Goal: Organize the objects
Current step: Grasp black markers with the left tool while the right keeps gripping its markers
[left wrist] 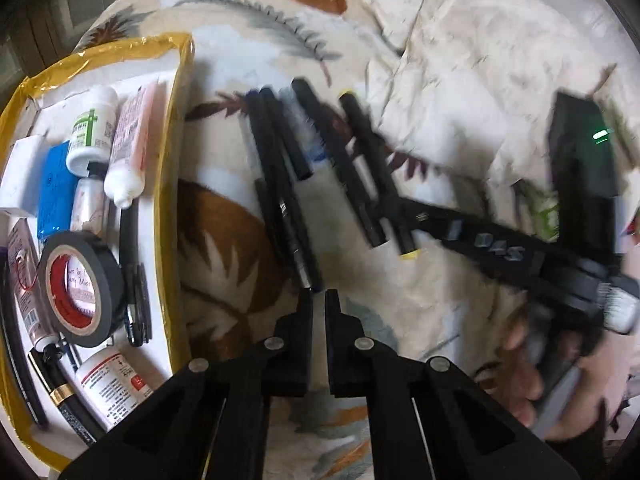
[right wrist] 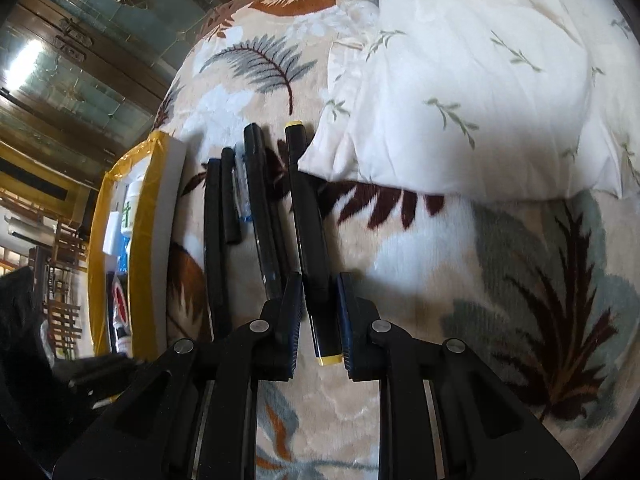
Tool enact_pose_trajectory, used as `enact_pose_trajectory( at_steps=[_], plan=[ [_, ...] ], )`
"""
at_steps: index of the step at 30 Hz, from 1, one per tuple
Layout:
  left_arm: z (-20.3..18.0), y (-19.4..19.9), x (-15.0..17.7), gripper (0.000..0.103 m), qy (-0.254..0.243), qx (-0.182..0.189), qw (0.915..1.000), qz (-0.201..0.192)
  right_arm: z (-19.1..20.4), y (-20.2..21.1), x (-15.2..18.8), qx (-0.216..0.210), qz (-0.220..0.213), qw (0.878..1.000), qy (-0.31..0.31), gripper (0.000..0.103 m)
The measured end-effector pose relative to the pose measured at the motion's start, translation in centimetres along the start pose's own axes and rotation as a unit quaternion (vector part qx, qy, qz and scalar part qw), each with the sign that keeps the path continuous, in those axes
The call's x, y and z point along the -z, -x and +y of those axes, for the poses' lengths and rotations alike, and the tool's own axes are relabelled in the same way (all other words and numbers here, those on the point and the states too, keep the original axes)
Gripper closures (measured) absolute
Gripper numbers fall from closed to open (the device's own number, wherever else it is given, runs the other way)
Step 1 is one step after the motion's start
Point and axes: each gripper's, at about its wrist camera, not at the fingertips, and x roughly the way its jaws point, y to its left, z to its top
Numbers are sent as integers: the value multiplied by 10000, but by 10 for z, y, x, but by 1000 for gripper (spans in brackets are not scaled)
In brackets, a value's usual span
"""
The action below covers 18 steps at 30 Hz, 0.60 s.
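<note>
Landmark: the box [left wrist: 176, 184], white with yellow tape on its rim, on a leaf-print blanket [left wrist: 224, 248].
Pens: a row of dark pens [left wrist: 280, 184] lies on the blanket just beside the box's near wall, roughly parallel to it.
Marker: a black marker [right wrist: 308, 216] with yellow ends is the pen farthest from the box.
Left gripper [left wrist: 319, 300]: its fingers stand drawn nearly together with only a thin slit between them and nothing in it; the tips sit right at the near end of the pens closest to the box.
Right gripper [right wrist: 316, 292]: narrow, its pads against both sides of the marker near its yellow end; a hand [left wrist: 552, 376] holds its handle.
In the box: a tape roll [left wrist: 80, 288], white bottles [left wrist: 92, 132], a pink tube [left wrist: 128, 140], a blue case [left wrist: 56, 192], more pens.
In the way: the box's raised wall stands between the pens and the box's contents.
Beyond the pens: a white quilt [right wrist: 460, 100] overlaps the marker's far end.
</note>
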Motion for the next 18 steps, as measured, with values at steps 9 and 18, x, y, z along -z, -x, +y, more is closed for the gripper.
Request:
enact_pose_trajectory(
  at_steps=[9, 18],
  plan=[
    [4, -4, -59, 98, -36, -457, 9987, -228, -11, 1, -6, -375, -54, 9985, -392, 86],
    [15, -23, -90, 100, -215, -601, 9979, -74, -4, -4, -11, -181, 58, 9994, -292, 86]
  ],
)
